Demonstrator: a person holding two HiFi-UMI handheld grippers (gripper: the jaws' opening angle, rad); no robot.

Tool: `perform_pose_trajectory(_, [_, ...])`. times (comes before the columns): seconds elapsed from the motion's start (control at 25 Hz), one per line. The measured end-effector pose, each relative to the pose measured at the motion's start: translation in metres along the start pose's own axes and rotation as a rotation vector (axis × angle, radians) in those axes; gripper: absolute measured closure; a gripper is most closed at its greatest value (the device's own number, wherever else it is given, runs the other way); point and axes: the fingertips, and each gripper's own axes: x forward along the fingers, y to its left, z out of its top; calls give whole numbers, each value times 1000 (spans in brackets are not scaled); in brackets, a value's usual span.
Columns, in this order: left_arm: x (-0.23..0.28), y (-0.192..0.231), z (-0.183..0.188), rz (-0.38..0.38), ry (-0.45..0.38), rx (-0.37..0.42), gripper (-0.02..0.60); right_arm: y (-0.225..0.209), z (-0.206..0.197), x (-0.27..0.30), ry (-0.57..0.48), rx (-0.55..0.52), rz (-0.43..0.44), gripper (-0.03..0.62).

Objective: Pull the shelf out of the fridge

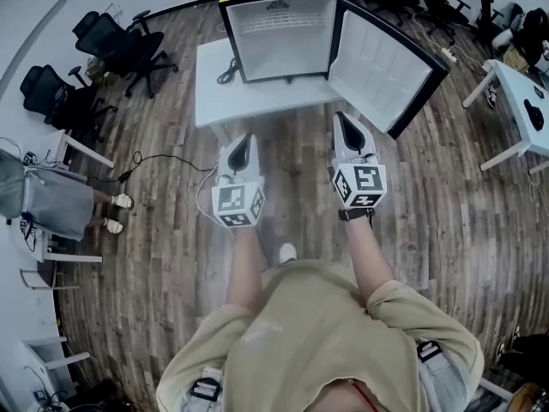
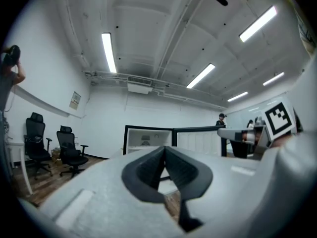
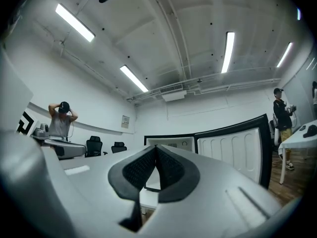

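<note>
A small black fridge [image 1: 276, 26] stands on a white table [image 1: 214, 101]. Its door [image 1: 382, 63] is swung open to the right. The inside is bright white, and I cannot make out the shelf clearly. My left gripper [image 1: 246, 137] and right gripper [image 1: 341, 117] are held side by side above the floor, short of the table's front edge and pointing at the fridge. Both are shut with nothing between the jaws. In the left gripper view the left gripper [image 2: 165, 148] points at the fridge [image 2: 147, 139]. In the right gripper view the right gripper [image 3: 156, 147] points at the fridge [image 3: 171, 143] and its door [image 3: 233, 145].
A black cable [image 1: 227, 71] lies on the table left of the fridge, and another cable [image 1: 163, 157] runs over the wood floor. Office chairs [image 1: 120, 45] stand at the left, where a person [image 1: 51, 200] sits. A white desk [image 1: 523, 101] stands at the right.
</note>
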Motion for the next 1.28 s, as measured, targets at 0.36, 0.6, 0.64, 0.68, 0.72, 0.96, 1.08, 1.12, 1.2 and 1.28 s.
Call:
perform_pose_trajectory(0.36, [22,40,-7,-60,6,-17,580,10,-17,34,-1,19,-83,588])
perform_pose_trajectory(0.6, [35,42,-17,-105,-2,-69,580,8,-44,44,48,20,-97,588])
perform_pose_trajectory(0.64, [40,42,-18,-110,-1,-70,580,6,-43,46,46,21,-97,588])
perform_pose_trajectory(0.68, [45,42,-19,-114,0,-71,580,4,-42,51,43,21,-95,588])
perform_pose_trajectory(0.72, [51,42,-21,-120,2,-68,580,2,-42,56,41,22,-94,588])
perform_pose_trajectory(0.96, [99,56,-32,-113,26,-61,580,-10,-57,108,53,43,-57,588])
perform_pose_trajectory(1.08, [129,62,-32,-101,35,-55,580,-25,-60,139,53,63,-38,588])
perform_pose_trajectory(1.12, [139,65,-30,-99,34,-53,580,-30,-59,151,48,70,-32,588])
perform_pose_trajectory(1.2, [159,70,-28,-96,34,-49,580,-40,-57,174,35,85,-20,588])
perform_pose_trajectory(1.28, [179,75,-27,-91,34,-43,580,-52,-59,198,25,107,-14,588])
